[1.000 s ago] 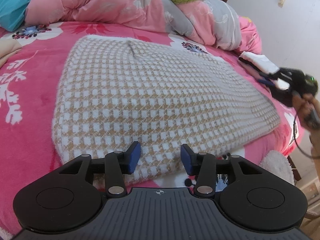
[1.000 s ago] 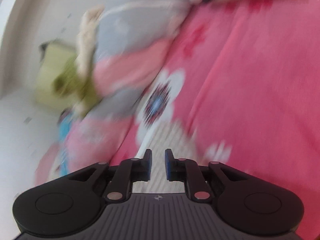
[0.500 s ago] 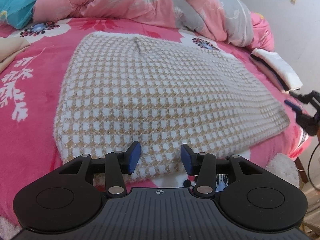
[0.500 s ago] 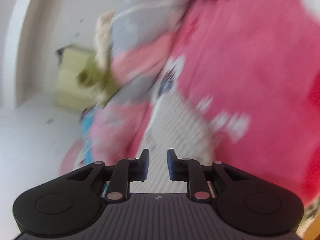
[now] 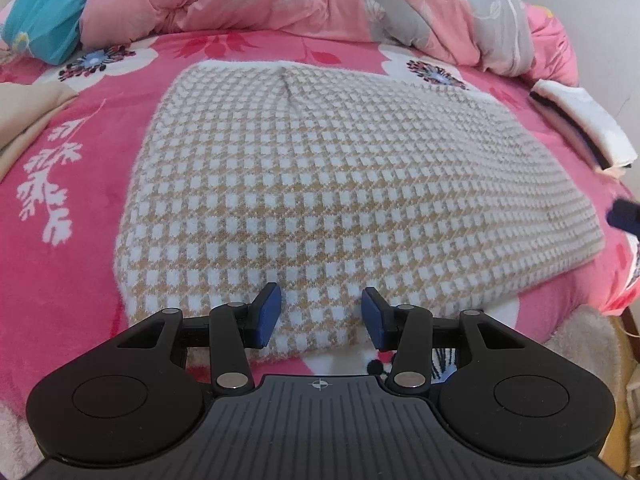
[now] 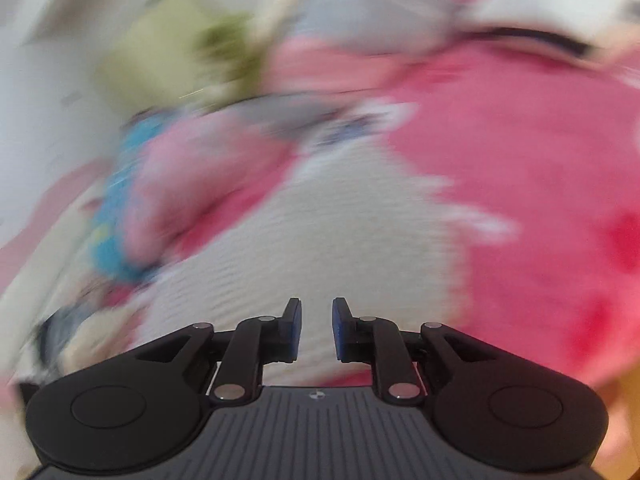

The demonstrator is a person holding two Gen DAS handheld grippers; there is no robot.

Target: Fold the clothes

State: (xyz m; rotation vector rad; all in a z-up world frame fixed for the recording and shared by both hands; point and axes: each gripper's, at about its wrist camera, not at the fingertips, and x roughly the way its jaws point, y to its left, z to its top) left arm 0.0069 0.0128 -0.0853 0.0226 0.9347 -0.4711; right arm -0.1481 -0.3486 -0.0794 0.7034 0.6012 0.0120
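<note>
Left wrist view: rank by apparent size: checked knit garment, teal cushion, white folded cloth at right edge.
1. checked knit garment, by far the largest.
2. teal cushion, cropped by the frame.
3. white folded cloth. Cushion and cloth look close; fisheye edges make their order unsure.

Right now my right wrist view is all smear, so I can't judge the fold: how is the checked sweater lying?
Observer: The checked sweater lies flat on the pink blanket, folded into a rough rectangle.
Operator: Is the left gripper holding it?
Observer: No. The left gripper is at the sweater's near edge with its jaws apart and no fabric pinched between them.
Operator: Anything else on the right side?
Observer: A folded white garment with dark trim lies beyond the sweater's far right corner, apart from it.
</note>
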